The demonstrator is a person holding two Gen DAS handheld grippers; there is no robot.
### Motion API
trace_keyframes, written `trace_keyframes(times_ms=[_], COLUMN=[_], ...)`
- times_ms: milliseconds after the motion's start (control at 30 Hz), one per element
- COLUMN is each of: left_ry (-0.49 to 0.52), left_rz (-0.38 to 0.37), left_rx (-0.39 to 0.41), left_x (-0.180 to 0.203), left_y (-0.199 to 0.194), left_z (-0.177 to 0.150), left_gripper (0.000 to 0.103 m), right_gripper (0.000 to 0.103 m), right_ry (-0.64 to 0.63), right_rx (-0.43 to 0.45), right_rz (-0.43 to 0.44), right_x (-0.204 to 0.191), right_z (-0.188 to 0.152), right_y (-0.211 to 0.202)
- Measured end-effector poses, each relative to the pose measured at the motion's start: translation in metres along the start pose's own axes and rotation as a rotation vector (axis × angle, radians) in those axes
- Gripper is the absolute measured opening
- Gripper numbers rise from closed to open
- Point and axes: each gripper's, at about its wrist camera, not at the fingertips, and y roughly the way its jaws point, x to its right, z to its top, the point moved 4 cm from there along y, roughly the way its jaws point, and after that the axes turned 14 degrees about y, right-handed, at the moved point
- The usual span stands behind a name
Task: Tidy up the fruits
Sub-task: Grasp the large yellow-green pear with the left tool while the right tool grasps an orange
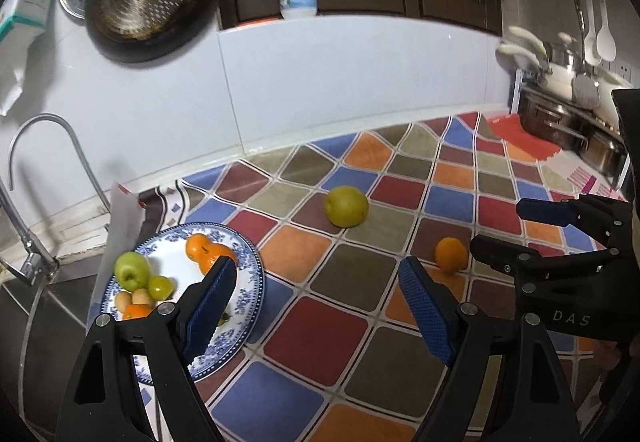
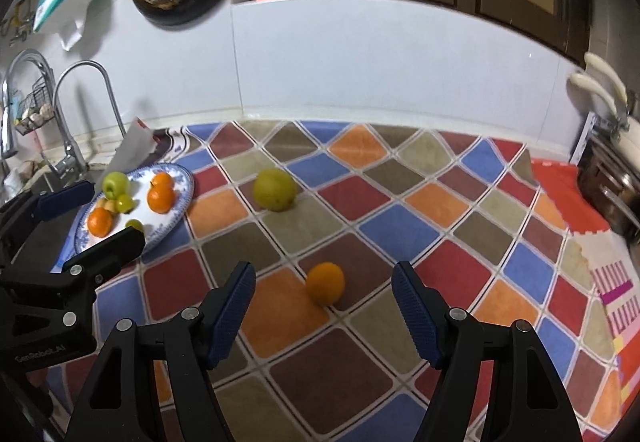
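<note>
A loose orange lies on the checkered cloth covering the table, at the lower middle of the right wrist view, just ahead of the right gripper, whose jaws stand wide and hold nothing. Up and left of it sits a yellow-green fruit, alone on the cloth. At the left edge, the blue-patterned plate carries oranges, a green apple and smaller fruit.

The left wrist view shows the plate's contents closer, at lower left, partly behind one finger of the left gripper; its jaws are also wide and empty. Only this view shows the pots and hanging utensils at upper right. Only the right view shows a second faucet at far left.
</note>
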Motion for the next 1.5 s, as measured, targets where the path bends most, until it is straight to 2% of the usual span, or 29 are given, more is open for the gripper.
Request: trace_keyframes(times_ms=[333,667,833,1067,1133,1200,1400,1500], left_ry=[0.013,0.008,0.029,0.034,0.029,0.030,0.029,0.026], left_rz=[-0.077,-0.126,-0.143,-0.147,-0.155,-0.158,-0.188,-0.191], left_rx=[-0.050,-0.103,-0.100,-0.119,-0.135,-0.146,-0.164,-0.160], left_x=[-0.001,0.000,0.005,0.009,0.008,0.008,0.011,0.011], left_y=[0.056,0.105,0.123,0.149,0.158,0.164,0.177,0.177], left_z=[0.001,0.018,0.029,0.041,0.043,0.044,0.045,0.046], left_gripper=[0.083,0.083,0.083,0.083,0.080,0.071,0.053,0.052], right_gripper=[0.048,0.035,0.034,0.034,0.034,0.034,0.034,0.034], right_ry=[0.058,0.092,0.102,0.136,0.142,0.145,0.148,0.149], right_rx=[-0.123,-0.188,-0.189,-0.148,-0.132,-0.122,-0.107,-0.108], right_rz=[0.016,0.011,0.022,0.007,0.003,0.002,0.009,0.016], right_x=[0.009,0.013,0.015,0.025,0.028,0.029,0.029,0.029], right_z=[-0.011,-0.015,-0.011,0.006,0.013,0.019,0.028,0.029], right_y=[0.047,0.075,0.081,0.088,0.092,0.096,0.105,0.107])
